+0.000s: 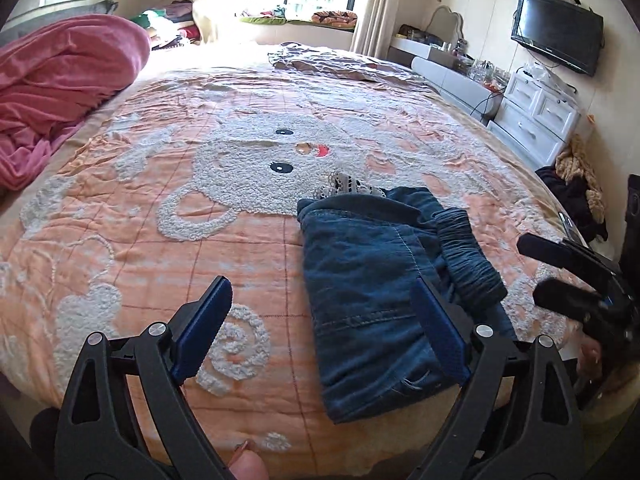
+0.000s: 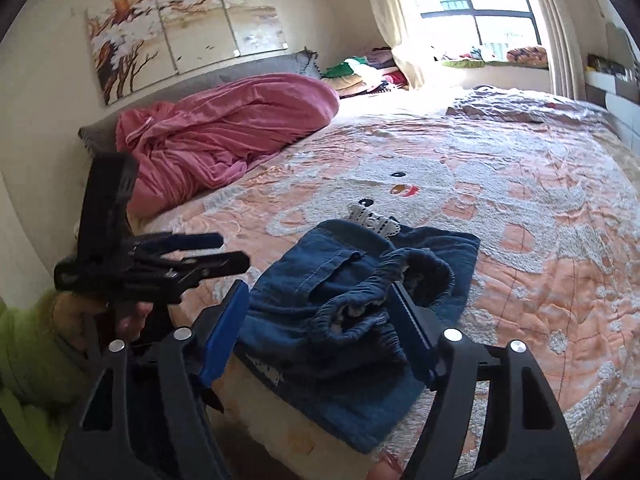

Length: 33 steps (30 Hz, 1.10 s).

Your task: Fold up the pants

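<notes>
The blue denim pants (image 1: 368, 292) lie folded in a compact bundle near the front edge of the bed, elastic waistband (image 1: 468, 264) on top at the right. They also show in the right wrist view (image 2: 352, 300). My left gripper (image 1: 320, 320) is open and empty, hovering just in front of the bundle's left side. My right gripper (image 2: 320, 308) is open and empty, its jaws spread around the near end of the waistband (image 2: 360, 304) without closing on it. The right gripper also shows at the right edge of the left wrist view (image 1: 560, 272).
The bed is covered by an orange quilt with a white cartoon animal (image 1: 256, 168). A crumpled pink blanket (image 1: 60, 80) lies at the head end. A white dresser (image 1: 536, 116) and wall TV (image 1: 556, 32) stand right of the bed. Dark clothes (image 1: 572, 196) lie beside it.
</notes>
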Available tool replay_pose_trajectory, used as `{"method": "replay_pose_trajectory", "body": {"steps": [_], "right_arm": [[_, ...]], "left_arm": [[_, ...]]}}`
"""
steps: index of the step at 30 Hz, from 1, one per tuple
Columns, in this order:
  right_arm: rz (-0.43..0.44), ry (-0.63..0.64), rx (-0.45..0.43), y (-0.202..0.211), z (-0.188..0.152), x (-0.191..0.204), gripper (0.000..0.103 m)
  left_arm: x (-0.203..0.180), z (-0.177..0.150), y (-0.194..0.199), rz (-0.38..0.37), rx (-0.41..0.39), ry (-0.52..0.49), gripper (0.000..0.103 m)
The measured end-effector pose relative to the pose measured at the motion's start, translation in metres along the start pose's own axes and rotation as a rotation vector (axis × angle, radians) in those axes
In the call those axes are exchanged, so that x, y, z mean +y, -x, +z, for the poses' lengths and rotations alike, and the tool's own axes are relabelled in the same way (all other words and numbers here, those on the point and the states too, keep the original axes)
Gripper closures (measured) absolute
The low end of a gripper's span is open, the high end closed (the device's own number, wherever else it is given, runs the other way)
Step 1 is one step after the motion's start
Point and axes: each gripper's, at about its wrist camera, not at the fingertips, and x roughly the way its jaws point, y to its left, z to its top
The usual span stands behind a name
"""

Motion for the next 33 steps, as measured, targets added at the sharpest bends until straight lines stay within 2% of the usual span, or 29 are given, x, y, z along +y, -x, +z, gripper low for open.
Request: {"method": "replay_pose_trajectory", "body": {"steps": [3, 5, 8, 12, 18, 26, 33], "right_arm": [[-0.034, 0.081, 0.048, -0.012, -0.003, 0.015, 0.044], [-0.064, 0.116, 0.087, -0.022, -0.007, 0.018, 0.055], [-0.107, 0.122, 0.159, -0.038, -0.016, 0.014, 0.084], [-0.089, 0.087, 0.156, -0.033, -0.021, 0.005, 0.087], [-0.054, 0.083, 0.166, -0.021, -0.035, 0.002, 0.092], [-0.072, 0.062, 0.231, -0.031, -0.044, -0.006, 0.092], [-0.035, 0.044, 0.199, -0.026, -0.041, -0.008, 0.090]], "left_arm": [[0.002, 0.009, -0.011, -0.015, 0.008, -0.002, 0.019], [0.000, 0.016, -0.019, -0.040, 0.023, -0.007, 0.019], [-0.006, 0.020, -0.031, -0.068, 0.053, -0.026, 0.020], [-0.017, 0.020, -0.050, -0.054, 0.086, -0.066, 0.026], [-0.020, 0.016, -0.063, -0.048, 0.097, -0.080, 0.027], [-0.017, 0.013, -0.067, -0.055, 0.097, -0.070, 0.027], [-0.019, 0.012, -0.067, -0.045, 0.091, -0.074, 0.027]]}}
